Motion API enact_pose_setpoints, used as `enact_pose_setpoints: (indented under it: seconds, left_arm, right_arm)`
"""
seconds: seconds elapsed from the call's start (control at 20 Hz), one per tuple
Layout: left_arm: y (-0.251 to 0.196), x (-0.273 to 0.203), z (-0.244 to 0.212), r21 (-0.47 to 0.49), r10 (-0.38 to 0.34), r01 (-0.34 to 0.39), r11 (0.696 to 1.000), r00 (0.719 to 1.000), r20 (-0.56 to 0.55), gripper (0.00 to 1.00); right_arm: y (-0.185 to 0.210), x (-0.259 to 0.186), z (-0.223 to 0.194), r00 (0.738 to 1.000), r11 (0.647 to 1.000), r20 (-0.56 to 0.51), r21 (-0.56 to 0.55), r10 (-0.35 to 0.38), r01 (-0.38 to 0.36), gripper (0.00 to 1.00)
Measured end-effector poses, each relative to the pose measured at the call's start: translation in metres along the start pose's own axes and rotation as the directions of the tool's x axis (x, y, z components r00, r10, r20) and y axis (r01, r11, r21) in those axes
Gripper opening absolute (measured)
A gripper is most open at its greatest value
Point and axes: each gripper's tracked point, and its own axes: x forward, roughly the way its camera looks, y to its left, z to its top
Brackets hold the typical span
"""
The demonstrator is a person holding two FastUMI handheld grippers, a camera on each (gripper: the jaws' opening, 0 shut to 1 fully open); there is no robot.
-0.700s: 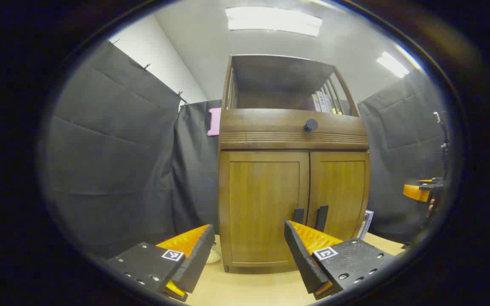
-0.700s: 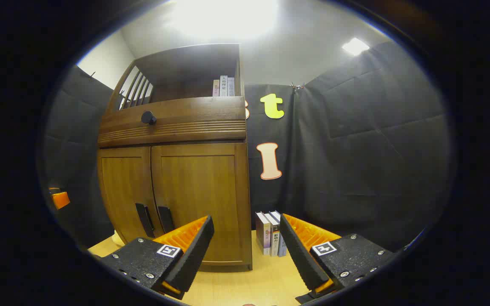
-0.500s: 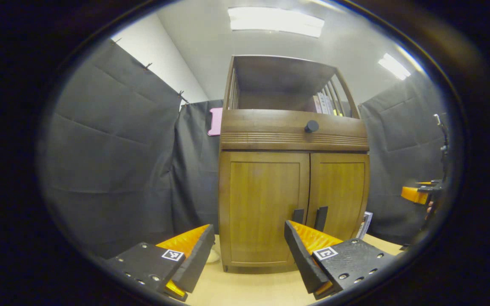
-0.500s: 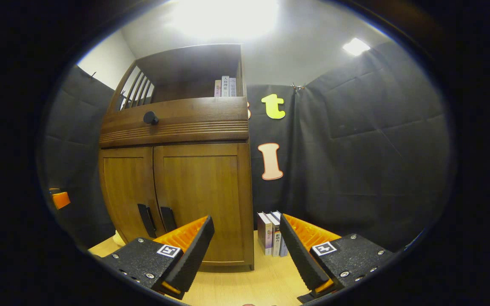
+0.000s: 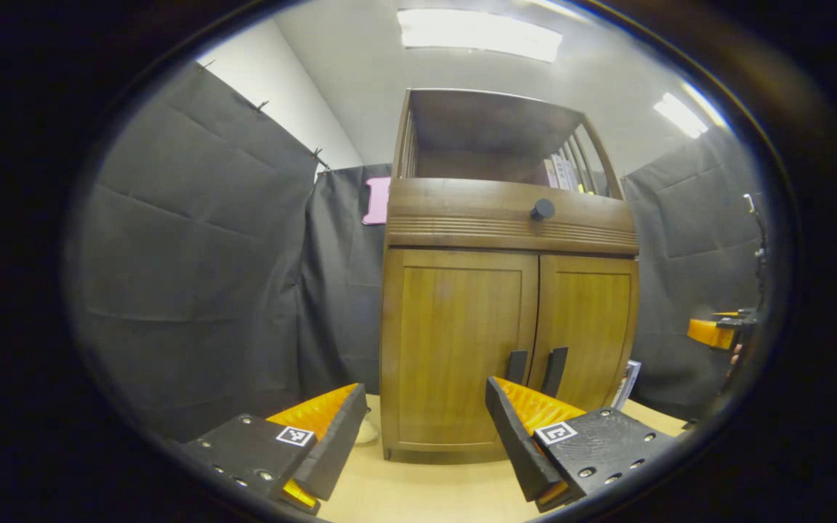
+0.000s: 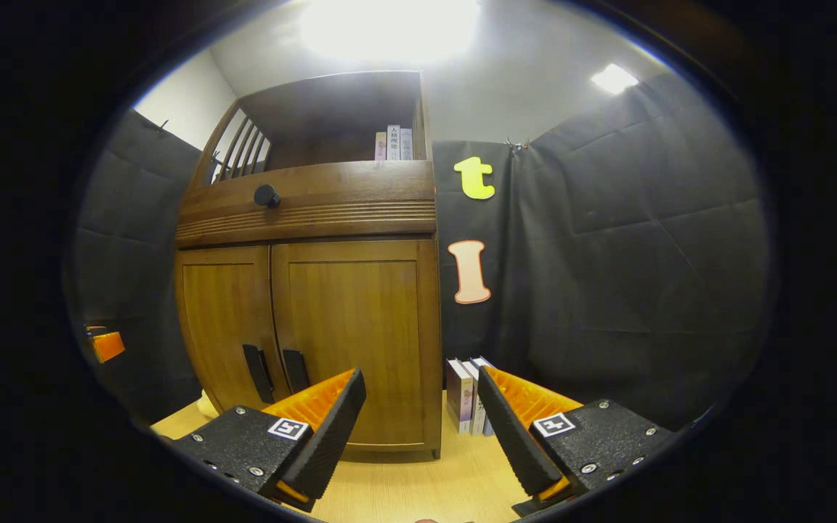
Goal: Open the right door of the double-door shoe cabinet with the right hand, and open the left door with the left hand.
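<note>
A brown wooden shoe cabinet (image 5: 506, 225) stands on a light wooden table, with both doors closed. Its left door (image 5: 455, 341) and right door (image 5: 589, 319) each carry a dark vertical handle near the centre seam, the left handle (image 5: 515, 365) beside the right handle (image 5: 555, 370). In the right gripper view the right door (image 6: 353, 334) faces me with its handle (image 6: 295, 370). My left gripper (image 5: 422, 443) is open, a short way in front of the left door. My right gripper (image 6: 418, 428) is open, off the cabinet's right front corner. The right gripper also shows at the far right (image 5: 713, 333).
A drawer front with a round dark knob (image 5: 542, 210) runs above the doors, and an open shelf with books (image 6: 394, 142) tops the cabinet. Several books (image 6: 466, 396) stand on the table right of the cabinet. Black cloth walls close in on both sides.
Both grippers have moved slightly closer to the cabinet, which looks a bit larger. Both stay open and the doors stay closed.
</note>
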Motion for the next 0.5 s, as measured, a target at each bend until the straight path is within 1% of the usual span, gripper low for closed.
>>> enact_pose_setpoints:
  seconds: [0.1,0.25,0.5]
  left_arm:
    - [0.001,-0.001,-0.004,-0.005,0.002,-0.002,1.0,1.0,-0.008,0.94]
    - [0.0,0.0,-0.01,-0.014,-0.001,0.001,1.0,1.0,-0.017,0.94]
    - [0.001,-0.004,-0.029,0.014,0.017,-0.017,1.0,0.999,-0.047,0.94]
  right_arm:
    - [0.002,0.0,0.002,1.0,1.0,0.008,-0.008,-0.002,0.002,0.96]
    - [0.013,0.003,0.001,1.0,1.0,-0.001,-0.011,0.022,-0.022,0.96]
    - [0.033,0.016,0.003,0.998,0.998,-0.002,-0.011,0.067,-0.067,0.96]
